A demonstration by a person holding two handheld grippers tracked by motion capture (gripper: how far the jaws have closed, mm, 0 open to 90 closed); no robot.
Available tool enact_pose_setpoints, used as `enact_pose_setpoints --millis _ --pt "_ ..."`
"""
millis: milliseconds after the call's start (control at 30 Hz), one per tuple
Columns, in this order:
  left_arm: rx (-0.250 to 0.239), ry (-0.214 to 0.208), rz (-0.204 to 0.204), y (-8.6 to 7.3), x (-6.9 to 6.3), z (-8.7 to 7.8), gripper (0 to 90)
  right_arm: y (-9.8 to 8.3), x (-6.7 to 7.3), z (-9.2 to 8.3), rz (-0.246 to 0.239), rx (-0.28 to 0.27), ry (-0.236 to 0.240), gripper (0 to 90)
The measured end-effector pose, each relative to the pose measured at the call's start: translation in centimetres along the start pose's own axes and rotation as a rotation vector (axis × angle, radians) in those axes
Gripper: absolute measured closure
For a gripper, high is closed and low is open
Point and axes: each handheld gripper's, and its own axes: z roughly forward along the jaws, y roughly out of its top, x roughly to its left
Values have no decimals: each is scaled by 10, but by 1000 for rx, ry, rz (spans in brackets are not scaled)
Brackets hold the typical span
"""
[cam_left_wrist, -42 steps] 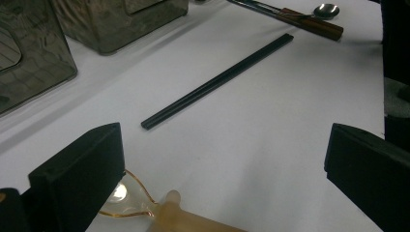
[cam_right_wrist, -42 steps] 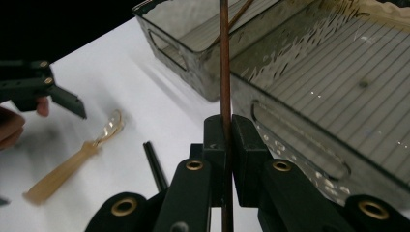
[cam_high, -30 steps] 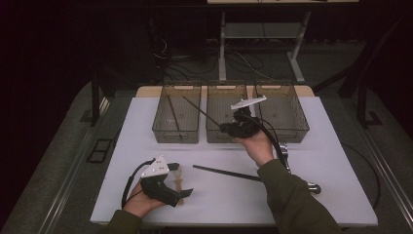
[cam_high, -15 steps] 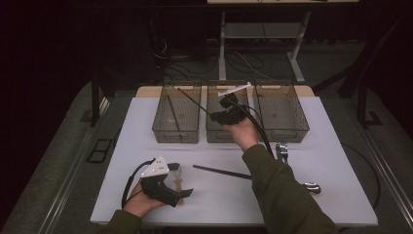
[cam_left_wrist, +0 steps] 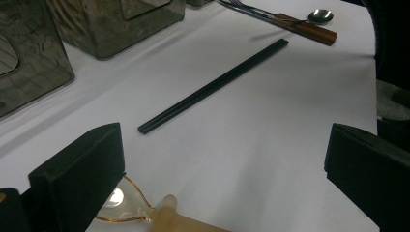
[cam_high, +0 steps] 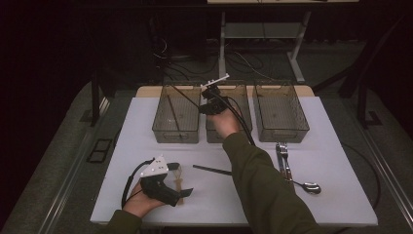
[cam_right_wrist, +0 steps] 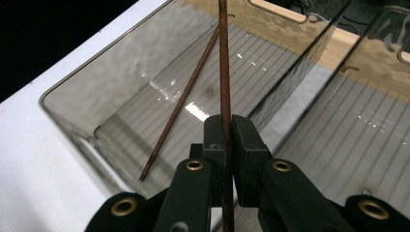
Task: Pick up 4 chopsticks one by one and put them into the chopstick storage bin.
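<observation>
Right gripper (cam_right_wrist: 226, 126) clamped on thin brown chopstick (cam_right_wrist: 224, 58) above left clear plastic bin (cam_right_wrist: 72, 82); second brown chopstick (cam_right_wrist: 179, 106) lies inside below it. Left gripper (cam_left_wrist: 217, 159) jaws apart; black chopstick (cam_left_wrist: 212, 87) ahead.

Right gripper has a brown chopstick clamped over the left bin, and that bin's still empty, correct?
Not quite. The right gripper is shut on a brown chopstick over the left bin, but that bin is not empty: another brown chopstick already lies slanted inside it, as the right gripper view shows.
</observation>
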Motion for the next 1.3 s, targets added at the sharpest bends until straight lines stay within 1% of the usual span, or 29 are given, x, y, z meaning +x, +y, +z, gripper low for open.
enact_pose_setpoints --millis 133,200,367,467,533,567,600,767,867,900,967,1067,1100,1133,1167,1233,1267,1300 --pt "1 -2 4 0 0 0 0 10 4 10 -13 14 -35 852" --pt "-2 -3 4 0 0 0 0 14 5 15 -12 12 -34 852" --pt "-5 -4 12 1 0 0 0 22 6 27 2 35 -57 852" --pt "-9 -7 3 1 0 0 0 24 7 34 2 45 -63 852" --pt "-9 -8 4 1 0 -1 0 25 8 39 7 53 -76 852" --pt "-9 -9 4 1 0 -1 0 26 7 42 5 59 -74 852" --pt "-10 -10 4 1 -1 -1 0 26 8 44 13 61 -75 852" --pt "-11 -14 5 1 0 0 0 28 11 55 -2 78 -88 852" --pt "-11 -14 8 1 0 -1 0 29 14 59 5 89 -92 846" --pt "-13 -15 7 1 0 -1 0 28 14 60 0 88 -96 841" --pt "-11 -15 7 1 0 -1 0 28 15 60 2 76 -107 723" --pt "-13 -15 7 1 0 -1 0 29 14 56 -4 50 -106 640" --pt "-12 -14 8 1 0 -1 0 29 14 53 2 44 -96 612" --pt "-11 -14 8 1 0 -1 0 29 14 50 -1 36 -78 584" --pt "-11 -12 8 1 0 -1 0 29 14 47 -7 38 -65 568" --pt "-10 -12 8 1 -1 -1 0 28 14 42 -32 28 -48 540" --pt "-8 -12 9 1 -1 -1 0 27 14 38 -33 22 -41 522" --pt "-8 -11 12 1 0 -1 0 25 13 35 -36 17 -25 500"
